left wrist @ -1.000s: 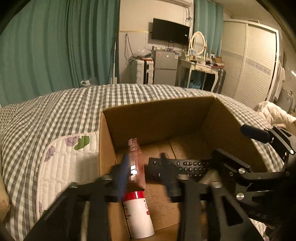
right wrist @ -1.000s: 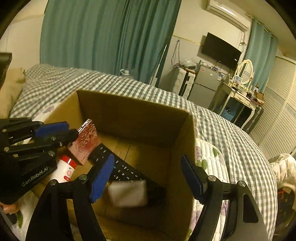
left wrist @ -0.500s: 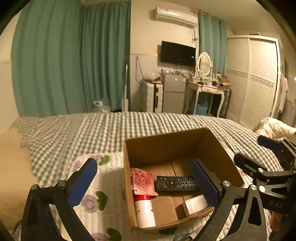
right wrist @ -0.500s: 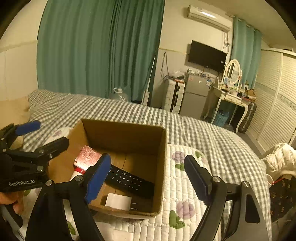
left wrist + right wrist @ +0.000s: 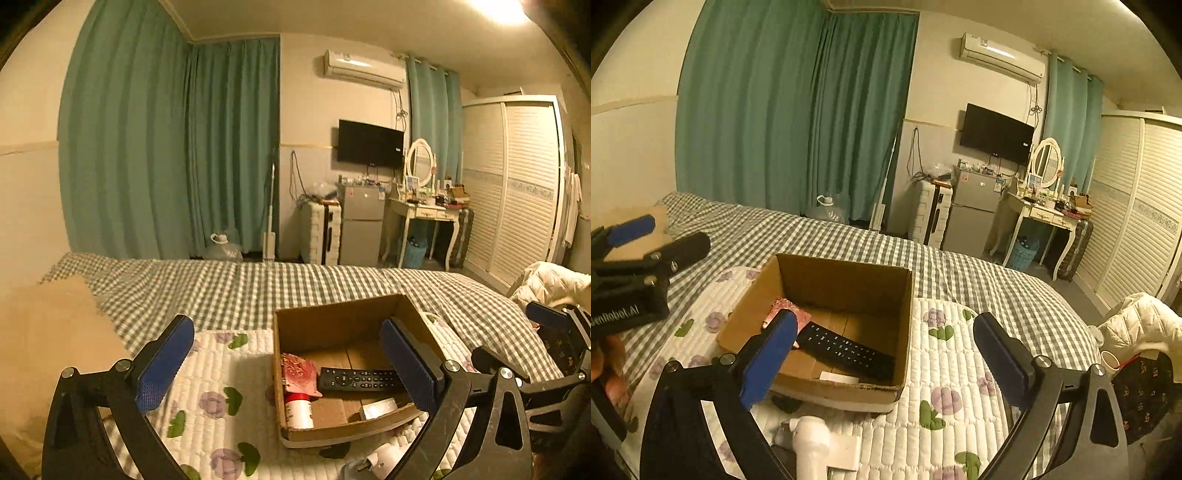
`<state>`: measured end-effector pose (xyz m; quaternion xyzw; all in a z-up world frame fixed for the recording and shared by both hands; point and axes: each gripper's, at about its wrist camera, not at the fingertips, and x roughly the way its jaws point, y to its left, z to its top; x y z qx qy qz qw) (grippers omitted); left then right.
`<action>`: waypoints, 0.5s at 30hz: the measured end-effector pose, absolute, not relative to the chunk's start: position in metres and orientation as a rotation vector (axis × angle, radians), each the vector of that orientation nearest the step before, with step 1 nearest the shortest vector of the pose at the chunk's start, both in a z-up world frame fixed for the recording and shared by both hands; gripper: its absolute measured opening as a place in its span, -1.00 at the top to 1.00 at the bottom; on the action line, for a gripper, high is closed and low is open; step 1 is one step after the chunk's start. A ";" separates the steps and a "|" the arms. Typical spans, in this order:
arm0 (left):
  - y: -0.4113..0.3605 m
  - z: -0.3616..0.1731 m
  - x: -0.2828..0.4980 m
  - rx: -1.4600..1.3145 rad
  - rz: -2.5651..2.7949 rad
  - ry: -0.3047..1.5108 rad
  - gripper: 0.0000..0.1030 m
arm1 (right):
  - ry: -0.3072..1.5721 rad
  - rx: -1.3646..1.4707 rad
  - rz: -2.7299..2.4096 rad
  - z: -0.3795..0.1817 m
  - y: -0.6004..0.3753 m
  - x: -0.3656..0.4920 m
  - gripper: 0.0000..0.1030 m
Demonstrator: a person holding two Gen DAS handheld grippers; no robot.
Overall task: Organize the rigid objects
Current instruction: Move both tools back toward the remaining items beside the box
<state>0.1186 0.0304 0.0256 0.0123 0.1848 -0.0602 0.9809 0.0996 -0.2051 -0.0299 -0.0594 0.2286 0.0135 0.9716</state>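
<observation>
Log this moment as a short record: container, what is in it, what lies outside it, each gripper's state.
container: cardboard box, open top, on a quilted mat on the bed
contents: black remote, pink card, red-capped white bottle lying down, small white box
outside: white objects on the mat in front of the box, identity unclear
left gripper: open, nothing between its fingers, raised in front of the box
right gripper: open, jaws just widened, nothing between them
</observation>
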 end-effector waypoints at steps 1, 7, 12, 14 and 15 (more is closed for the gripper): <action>0.031 0.028 0.115 0.028 -0.119 0.368 -1.00 | 0.457 -0.122 0.028 -0.028 -0.204 0.096 -0.91; 0.033 0.041 0.088 0.056 -0.108 0.321 -1.00 | 0.418 -0.125 0.040 -0.018 -0.201 0.071 -1.00; 0.033 0.042 0.075 0.063 -0.124 0.312 -1.00 | 0.400 -0.139 0.046 -0.012 -0.200 0.053 -1.00; 0.033 0.042 0.068 0.067 -0.126 0.307 -1.00 | 0.387 -0.143 0.042 -0.011 -0.199 0.047 -1.00; 0.032 0.042 0.067 0.069 -0.126 0.307 -1.00 | 0.379 -0.145 0.039 -0.010 -0.199 0.043 -1.00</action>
